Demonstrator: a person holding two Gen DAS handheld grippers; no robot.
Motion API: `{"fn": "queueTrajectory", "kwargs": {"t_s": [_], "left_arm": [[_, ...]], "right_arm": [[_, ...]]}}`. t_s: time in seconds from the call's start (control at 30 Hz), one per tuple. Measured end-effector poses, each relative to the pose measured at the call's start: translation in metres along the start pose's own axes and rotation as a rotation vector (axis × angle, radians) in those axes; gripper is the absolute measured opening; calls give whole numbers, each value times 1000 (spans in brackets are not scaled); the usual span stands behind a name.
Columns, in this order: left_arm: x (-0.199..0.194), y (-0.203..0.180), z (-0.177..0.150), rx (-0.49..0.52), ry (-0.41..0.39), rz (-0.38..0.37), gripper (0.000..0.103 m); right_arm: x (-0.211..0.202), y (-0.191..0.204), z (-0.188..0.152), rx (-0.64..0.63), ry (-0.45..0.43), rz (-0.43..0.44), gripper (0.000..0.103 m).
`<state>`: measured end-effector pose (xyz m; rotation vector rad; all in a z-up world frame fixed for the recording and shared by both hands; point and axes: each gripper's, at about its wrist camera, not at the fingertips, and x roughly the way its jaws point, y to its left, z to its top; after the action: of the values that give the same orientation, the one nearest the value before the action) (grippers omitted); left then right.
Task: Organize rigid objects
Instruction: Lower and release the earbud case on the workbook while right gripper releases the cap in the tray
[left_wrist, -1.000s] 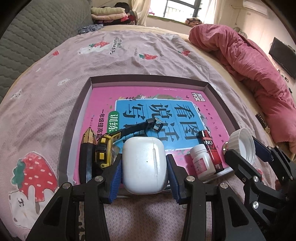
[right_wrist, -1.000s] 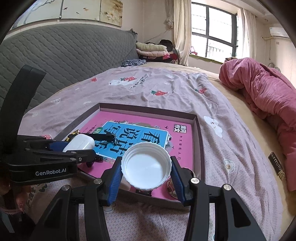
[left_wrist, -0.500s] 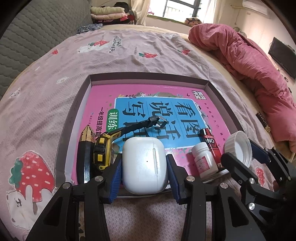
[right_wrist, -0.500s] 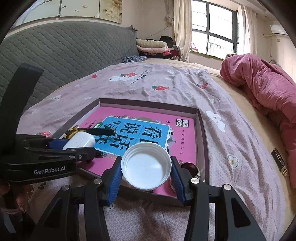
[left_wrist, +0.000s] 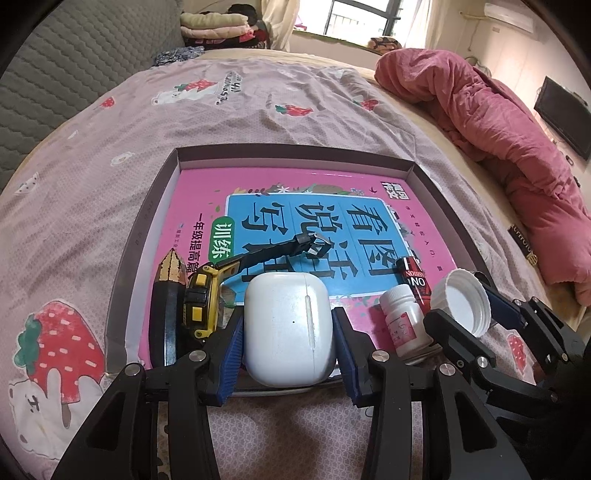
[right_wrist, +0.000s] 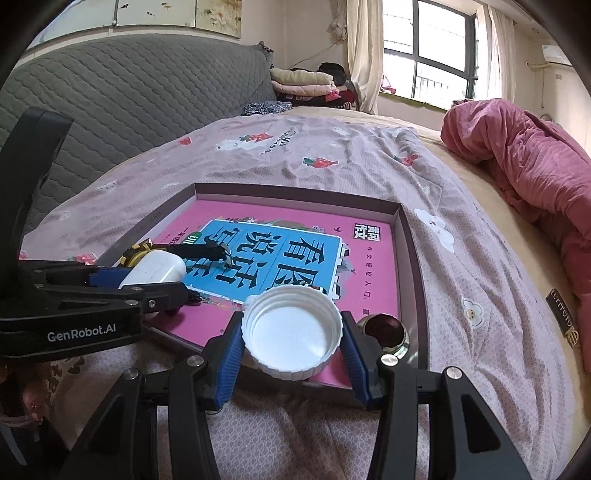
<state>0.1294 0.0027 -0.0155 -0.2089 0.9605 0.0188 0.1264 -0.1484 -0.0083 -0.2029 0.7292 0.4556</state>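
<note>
Nothing has moved; left tongs (left_wrist: 288, 332) pinch earbud case (left_wrist: 290, 328); right tongs (right_wrist: 291, 332) pinch cap (right_wrist: 291, 332).

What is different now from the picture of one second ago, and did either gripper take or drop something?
Almost nothing changed. The right gripper drifted slightly over the near edge of the tray, still holding the white cap; nothing was taken or dropped. The left gripper keeps the white earbud case, and the tape measure, small bottle and red tube lie as before.
</note>
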Motion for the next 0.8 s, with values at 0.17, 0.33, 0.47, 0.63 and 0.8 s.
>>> {"fn": "queueTrajectory", "kwargs": {"t_s": [0.17, 0.33, 0.47, 0.63, 0.8], "left_arm": [[0, -1, 0, 4, 1, 0, 47], [1, -2, 1, 5, -3, 4, 47], [1, -2, 1, 3, -2, 3, 47], [1, -3, 1, 1, -1, 1, 47], [1, -2, 1, -4, 0, -3, 47]], "right_arm": [[3, -2, 1, 9, 2, -5, 50], [5, -6, 2, 36, 11, 2, 50], [4, -7, 0, 42, 14, 11, 50], [4, -9, 0, 62, 21, 18, 50], [2, -9, 0, 66, 23, 16, 50]]}}
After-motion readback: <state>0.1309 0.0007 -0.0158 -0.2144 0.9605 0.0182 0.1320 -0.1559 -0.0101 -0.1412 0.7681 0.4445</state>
